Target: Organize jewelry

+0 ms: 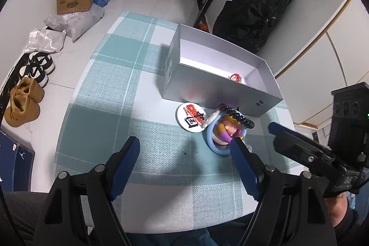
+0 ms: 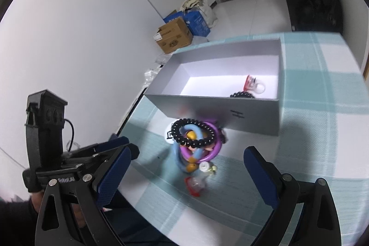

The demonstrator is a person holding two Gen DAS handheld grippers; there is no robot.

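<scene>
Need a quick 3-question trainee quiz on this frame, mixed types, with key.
1. True or false: the grey open-topped cardboard box has nothing in it.
2. Multiple choice: the black beaded bracelet outside the box lies (A) on top of the pile of blue and purple plastic rings, (B) alone on the checked teal tablecloth, (C) in the right claw.
3. Fill in: the round white badge with a red flag lies on the cloth, ____ the box.

Key: 1 false, a second black bead string and a red-topped clear ring are inside; 2 A; 3 outside.
</scene>
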